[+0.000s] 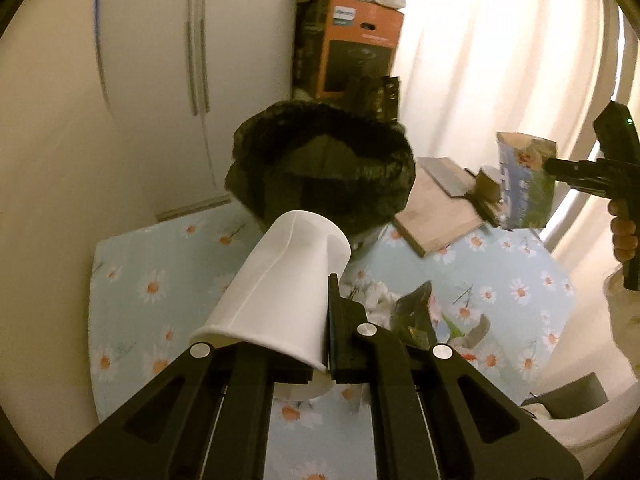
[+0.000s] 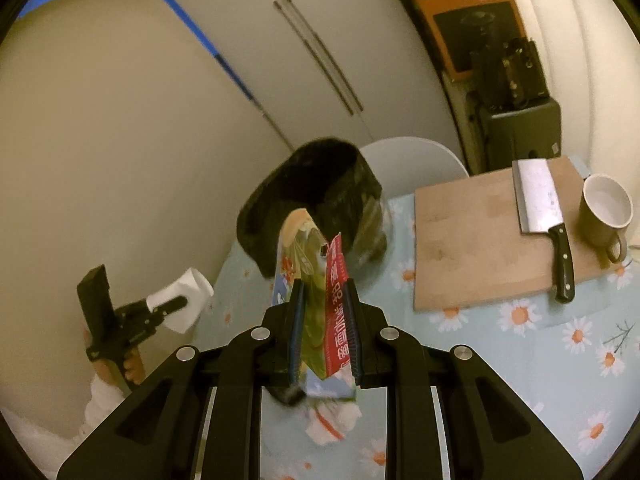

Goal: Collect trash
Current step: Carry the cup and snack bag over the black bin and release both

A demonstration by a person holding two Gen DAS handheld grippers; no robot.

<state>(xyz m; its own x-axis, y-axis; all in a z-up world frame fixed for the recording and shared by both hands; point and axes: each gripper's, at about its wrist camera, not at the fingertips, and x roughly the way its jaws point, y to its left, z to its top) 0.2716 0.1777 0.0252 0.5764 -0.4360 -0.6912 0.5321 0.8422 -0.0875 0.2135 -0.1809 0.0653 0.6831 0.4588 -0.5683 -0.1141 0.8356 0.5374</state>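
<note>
Both grippers carry trash above the table (image 2: 520, 380) with the daisy cloth, so the step in hand is, I judge, the transport to the bin. The left gripper (image 1: 320, 320) is pressed on a white paper cup (image 1: 280, 288); one finger seems to sit inside the rim and the other outside, and the cup lies tilted with its bottom toward the black-lined trash bin (image 1: 320, 168). The right gripper (image 2: 325, 320) pinches a flattened snack packet (image 2: 316, 280) upright between its two pads, just in front of the same bin.

The bin stands at the far edge of the table, beside the cutting board (image 2: 480, 236) with the cleaver (image 2: 540, 204) and a mug (image 2: 606, 212). One more wrapper (image 1: 416, 312) lies on the cloth.

The next move probably calls for bringing each piece over the bin mouth before the tongs spread, one hand after the other, so that they do not collide
</note>
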